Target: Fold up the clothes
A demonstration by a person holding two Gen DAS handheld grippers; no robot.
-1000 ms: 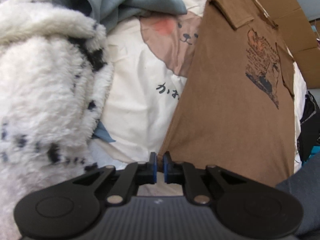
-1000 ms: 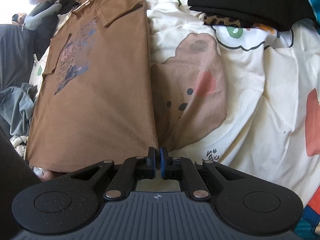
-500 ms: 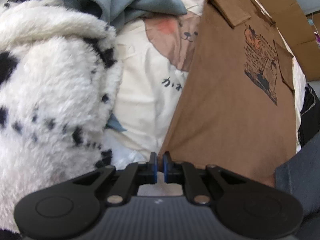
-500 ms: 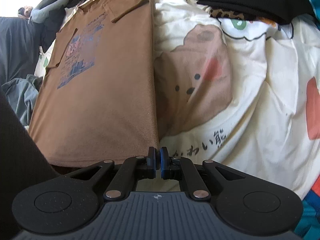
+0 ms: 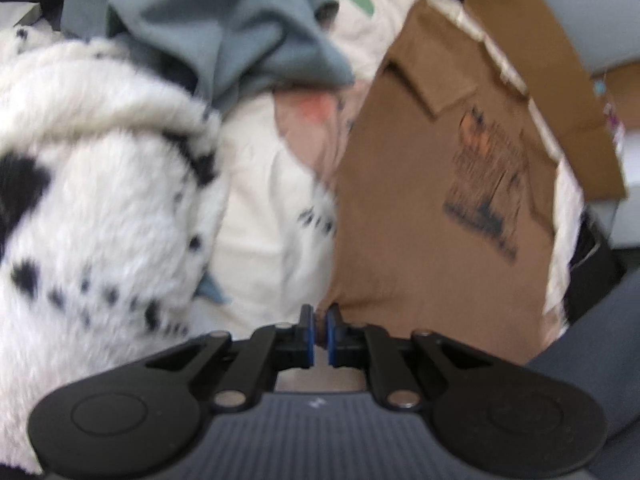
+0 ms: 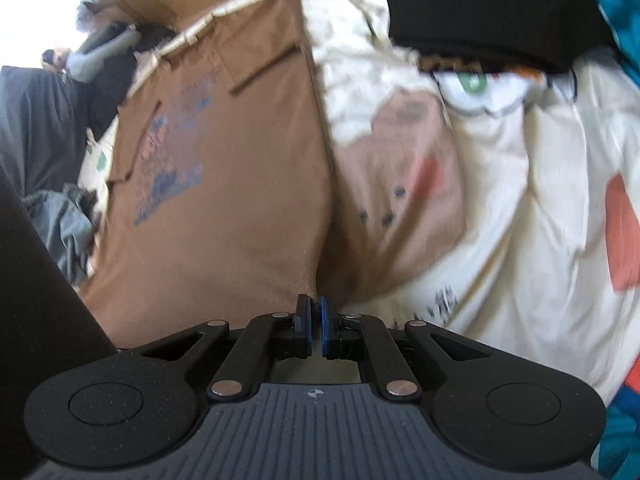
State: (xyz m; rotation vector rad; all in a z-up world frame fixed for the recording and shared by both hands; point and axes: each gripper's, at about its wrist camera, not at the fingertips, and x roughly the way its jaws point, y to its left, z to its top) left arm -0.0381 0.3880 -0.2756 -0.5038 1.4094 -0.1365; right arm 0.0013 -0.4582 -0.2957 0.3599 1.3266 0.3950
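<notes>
The left gripper (image 5: 320, 330) is nearly closed, its blue pads pinching the near hem corner of the brown shirt (image 5: 432, 216), which runs from the gripper toward 1 o'clock in the left wrist view. The right gripper (image 6: 315, 326) is likewise clamped narrow on the other near hem corner, and in its view the shirt (image 6: 224, 184) spreads away toward 11 o'clock. The shirt lies front up on the bed, with a dark print (image 5: 484, 184) on the chest and both sleeves folded in over the body, so its long sides run straight. Under it is a cream sheet (image 6: 520, 208) with a cartoon bear face (image 6: 400, 184) just beside the shirt's edge. In the left wrist view a white fleece with black spots (image 5: 100, 208) fills the 9 o'clock side, and a grey-blue garment (image 5: 224, 28) is heaped at 11 o'clock, partly on the fleece. Cardboard (image 5: 552, 64) lies past the shirt's collar at 1 o'clock. In the right wrist view a folded black garment (image 6: 480, 8) sits at 1 o'clock, well apart from the shirt, and crumpled grey cloth (image 6: 60, 224) lies at 9 o'clock.
</notes>
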